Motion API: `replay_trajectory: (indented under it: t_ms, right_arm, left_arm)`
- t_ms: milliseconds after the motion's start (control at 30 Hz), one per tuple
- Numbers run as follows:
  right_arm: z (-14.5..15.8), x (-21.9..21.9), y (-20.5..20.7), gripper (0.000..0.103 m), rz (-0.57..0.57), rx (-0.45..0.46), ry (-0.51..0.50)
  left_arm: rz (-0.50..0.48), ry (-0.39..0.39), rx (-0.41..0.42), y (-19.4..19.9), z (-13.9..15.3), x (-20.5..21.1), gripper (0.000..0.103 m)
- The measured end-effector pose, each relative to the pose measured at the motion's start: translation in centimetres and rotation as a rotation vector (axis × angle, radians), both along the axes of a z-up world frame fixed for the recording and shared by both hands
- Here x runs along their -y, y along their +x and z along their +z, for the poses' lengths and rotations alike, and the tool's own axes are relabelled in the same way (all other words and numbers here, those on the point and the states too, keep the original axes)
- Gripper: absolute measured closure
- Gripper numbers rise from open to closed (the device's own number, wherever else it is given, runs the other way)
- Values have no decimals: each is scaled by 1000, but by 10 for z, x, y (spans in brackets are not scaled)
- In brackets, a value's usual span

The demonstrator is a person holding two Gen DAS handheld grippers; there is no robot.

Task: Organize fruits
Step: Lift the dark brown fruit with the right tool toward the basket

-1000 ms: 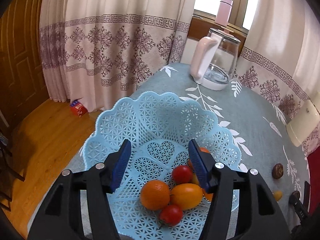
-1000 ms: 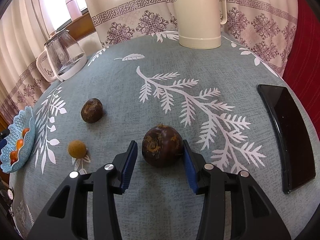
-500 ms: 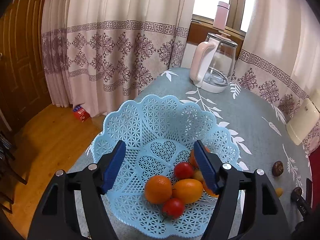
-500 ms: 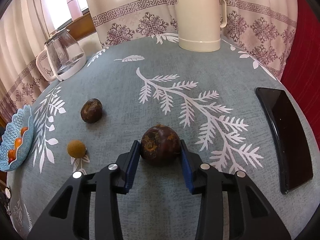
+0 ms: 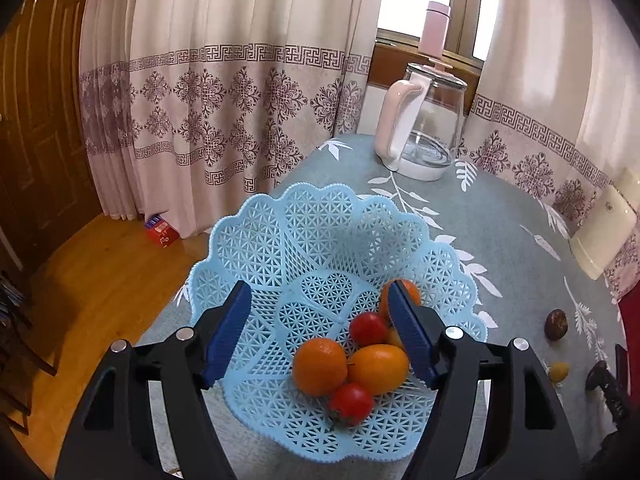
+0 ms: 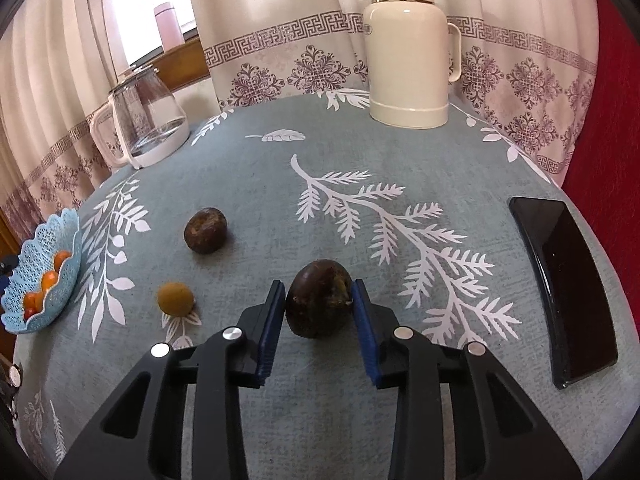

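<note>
Fruits number eight that I can count: five in the blue basket (image 5: 320, 240) and three out on the grey leaf-print tablecloth (image 6: 400, 152). In the basket lie three orange fruits, namely one round orange (image 5: 319, 366), one oval orange fruit (image 5: 378, 368) and one more (image 5: 412, 292) partly hidden behind a finger, plus two red tomatoes (image 5: 368, 328) (image 5: 351, 403). A yellowish piece peeps between them, too hidden to count.

On the cloth sit two dark brown passion fruits and one small tan longan (image 6: 175, 299). The nearer passion fruit (image 6: 318, 300) sits between the blue pads of the right gripper (image 6: 319, 306), both pads pressed against its sides, pinching it; whether it is off the cloth I cannot tell. The other passion fruit (image 6: 205, 230) lies apart to the left and farther off, the longan nearer and left.

The left gripper (image 5: 320, 332) hovers over the basket with its fingers spread wide, holding nothing; the basket's fruits lie toward its right finger.

One glass kettle (image 5: 424, 128), one cream thermos (image 6: 408, 52) and one black phone (image 6: 564, 288) also stand on the table.
</note>
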State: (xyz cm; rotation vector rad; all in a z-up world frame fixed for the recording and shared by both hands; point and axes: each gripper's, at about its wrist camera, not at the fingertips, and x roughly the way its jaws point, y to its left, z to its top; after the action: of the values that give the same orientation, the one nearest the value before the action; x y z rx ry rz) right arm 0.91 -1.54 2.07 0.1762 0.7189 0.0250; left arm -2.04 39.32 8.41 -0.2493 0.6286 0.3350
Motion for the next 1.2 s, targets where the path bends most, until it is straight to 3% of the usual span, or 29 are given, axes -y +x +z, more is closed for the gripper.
replay_trajectory:
  t_ms: [233,367,667,700,733,967,1200]
  right_arm:
    - [-6,-2,8,66,-23,-49,-35]
    - [-13,4,18,65,-18,-110,4]
    - [-6,-8,13,69,-13,-69,-52]
    - [-3,-11,11,70,-3,-60,-40]
    - [0,-14,10,78,7,-55,-32]
    - [17,-67,7,78,151,-15,-37]
    - [40,-120,6,78,305,5,32]
  left_arm:
    - [-2,-14,21,-7,3,-7,31]
    - [-7,-24,33,-11,4,-10,31]
    - [-18,-32,70,-21,11,-11,31]
    - [-17,-34,72,-21,12,-12,31]
    - [-15,-35,75,-22,12,-13,31]
    - [-3,-50,87,-25,13,-22,31]
    - [4,-69,110,-32,15,-29,31]
